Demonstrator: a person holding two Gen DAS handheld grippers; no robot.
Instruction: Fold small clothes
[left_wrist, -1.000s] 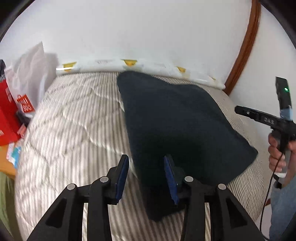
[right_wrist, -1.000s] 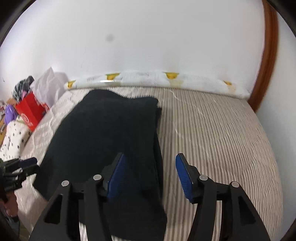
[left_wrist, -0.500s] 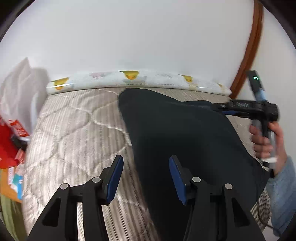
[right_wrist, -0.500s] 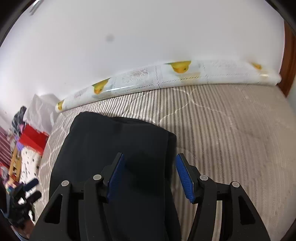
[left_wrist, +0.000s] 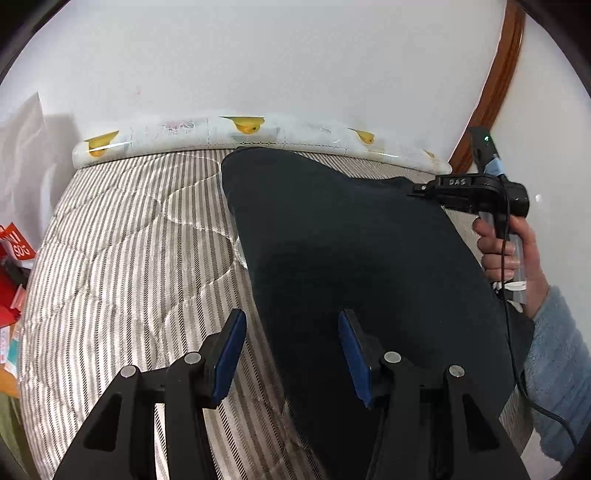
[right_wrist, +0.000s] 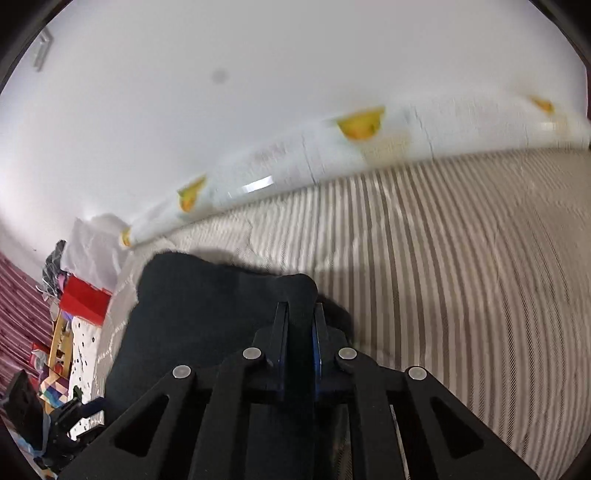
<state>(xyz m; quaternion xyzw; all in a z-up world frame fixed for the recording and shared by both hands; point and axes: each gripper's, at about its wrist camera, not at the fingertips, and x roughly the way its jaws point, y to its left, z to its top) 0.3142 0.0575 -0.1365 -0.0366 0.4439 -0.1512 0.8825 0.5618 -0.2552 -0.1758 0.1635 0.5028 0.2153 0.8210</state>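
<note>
The dark navy garment (left_wrist: 354, 258) lies spread on the striped bed mattress (left_wrist: 129, 258), with its far edge close to the rolled duck-print cloth (left_wrist: 258, 133) by the wall. The right tool (right_wrist: 298, 325) is closing on the garment's far right corner, and a bit of the cloth already sits between its blue pads (right_wrist: 281, 332). It looks pinched, but only a small fold is caught. The left tool (left_wrist: 291, 354) is about half open and holds nothing. The near left edge of the garment lies between its jaws, not squeezed.

Here is what might go wrong. The right tool has only a little bite of the corner, so if it lifts fast, the cloth could slip out and flop back. If it lifts before the left tool grabs its side, only one side would rise, and the fold could come out crooked or bunched. The left tool could also pinch the mattress cover with the cloth and drag it. The person's hand (left_wrist: 513, 254) and its cable hang near the garment's right edge and might snag it
</note>
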